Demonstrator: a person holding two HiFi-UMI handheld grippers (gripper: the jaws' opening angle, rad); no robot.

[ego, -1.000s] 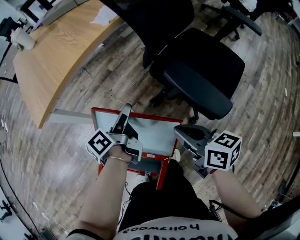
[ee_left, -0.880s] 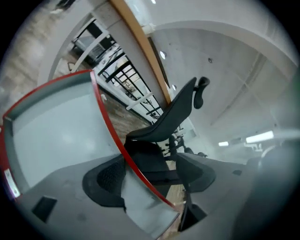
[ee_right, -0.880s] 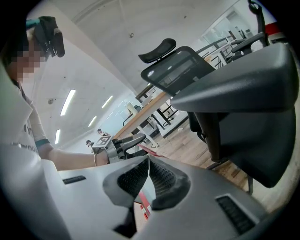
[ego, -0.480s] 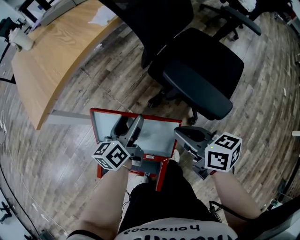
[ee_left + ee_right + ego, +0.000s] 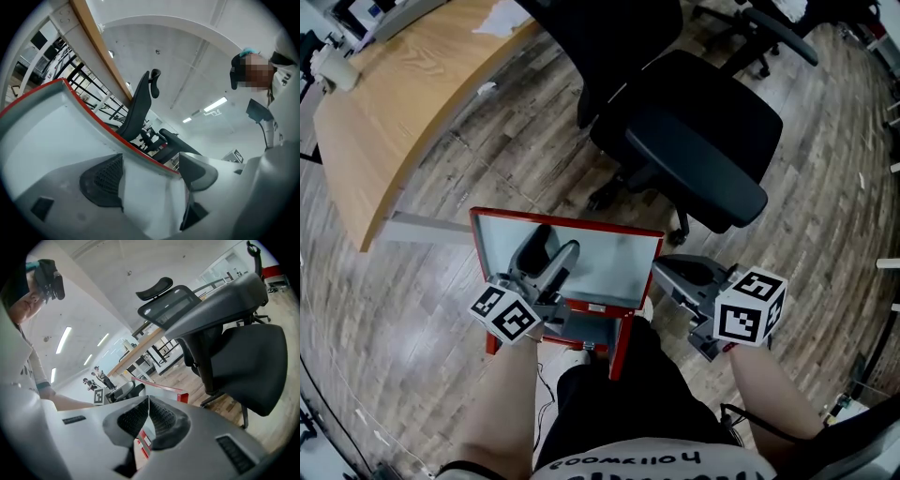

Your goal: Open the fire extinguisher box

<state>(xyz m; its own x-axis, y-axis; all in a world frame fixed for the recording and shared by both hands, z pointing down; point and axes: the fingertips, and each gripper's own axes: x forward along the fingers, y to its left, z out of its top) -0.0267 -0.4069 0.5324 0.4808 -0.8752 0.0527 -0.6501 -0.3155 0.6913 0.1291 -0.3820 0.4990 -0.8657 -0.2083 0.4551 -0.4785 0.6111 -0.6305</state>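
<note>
**Fire extinguisher box** [image 5: 622,349], on the floor by the person's feet. Its door [image 5: 609,258] appears already raised. The left gripper [image 5: 558,246] has been drawn back from the door's upper rim, its jaws opening and holding nothing. The right gripper [image 5: 670,272] is closed and empty.

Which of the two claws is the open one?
The left claw, at the red-framed grey box door: its jaws are opening wide, with the door's edge between them. The right claw is pinched shut, empty.
</note>
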